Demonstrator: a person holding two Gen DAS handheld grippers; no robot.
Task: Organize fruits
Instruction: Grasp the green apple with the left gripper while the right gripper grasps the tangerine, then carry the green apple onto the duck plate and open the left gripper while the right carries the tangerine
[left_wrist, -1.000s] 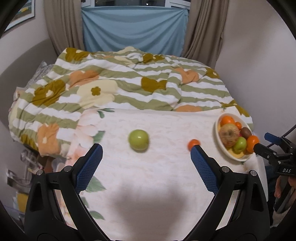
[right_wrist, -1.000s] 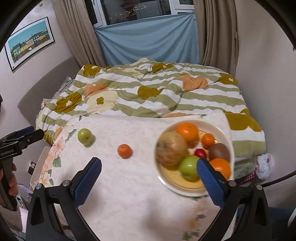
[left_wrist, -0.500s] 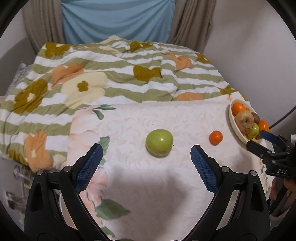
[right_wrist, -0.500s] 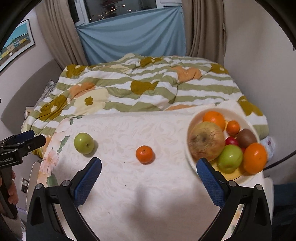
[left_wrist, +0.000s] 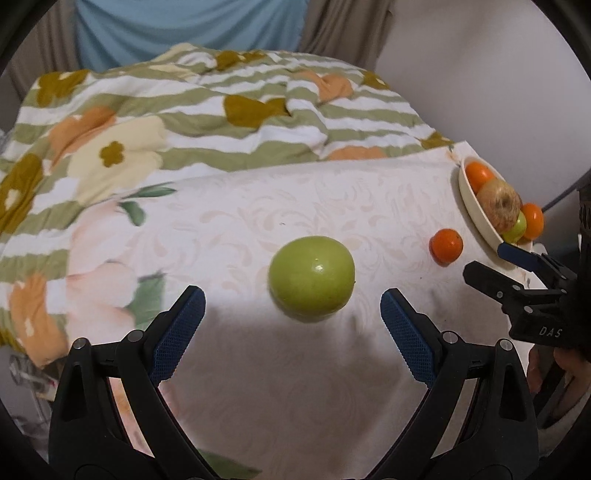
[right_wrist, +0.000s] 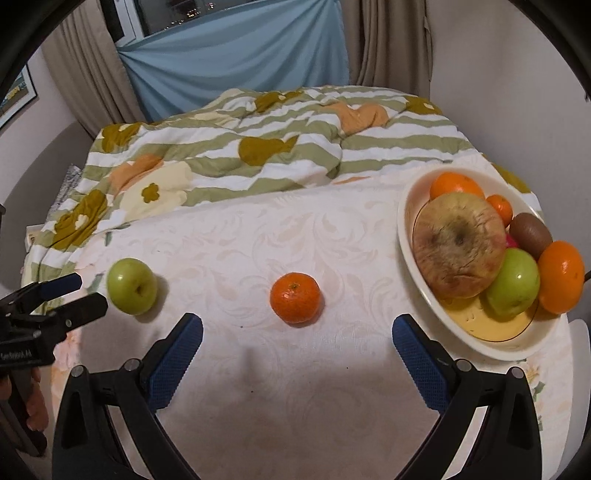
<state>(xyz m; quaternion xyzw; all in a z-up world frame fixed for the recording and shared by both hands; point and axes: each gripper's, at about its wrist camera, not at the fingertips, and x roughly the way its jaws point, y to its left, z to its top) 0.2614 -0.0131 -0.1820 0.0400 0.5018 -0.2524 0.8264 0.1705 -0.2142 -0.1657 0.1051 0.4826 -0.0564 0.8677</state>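
A green apple (left_wrist: 311, 277) lies on the white tablecloth (left_wrist: 258, 206), just ahead of my open, empty left gripper (left_wrist: 291, 299). It also shows in the right wrist view (right_wrist: 132, 285), with the left gripper (right_wrist: 70, 295) close beside it. A small tangerine (right_wrist: 294, 297) lies just ahead of my open, empty right gripper (right_wrist: 297, 328); it also shows in the left wrist view (left_wrist: 446, 245). A cream bowl (right_wrist: 410, 236) at the right holds several fruits: a large blotchy apple (right_wrist: 458, 243), a green apple (right_wrist: 513, 286), oranges and a kiwi. The right gripper (left_wrist: 509, 269) shows at the right of the left wrist view.
A bed with a green striped floral duvet (right_wrist: 280, 147) lies right behind the table. Curtains and a blue cloth (right_wrist: 236, 55) hang at the back. The bowl (left_wrist: 476, 210) sits near the table's right edge.
My left gripper has moved closer to the green apple, which now looms larger between the fingers. My right gripper has swung left from the bowl and now has the tangerine ahead of it.
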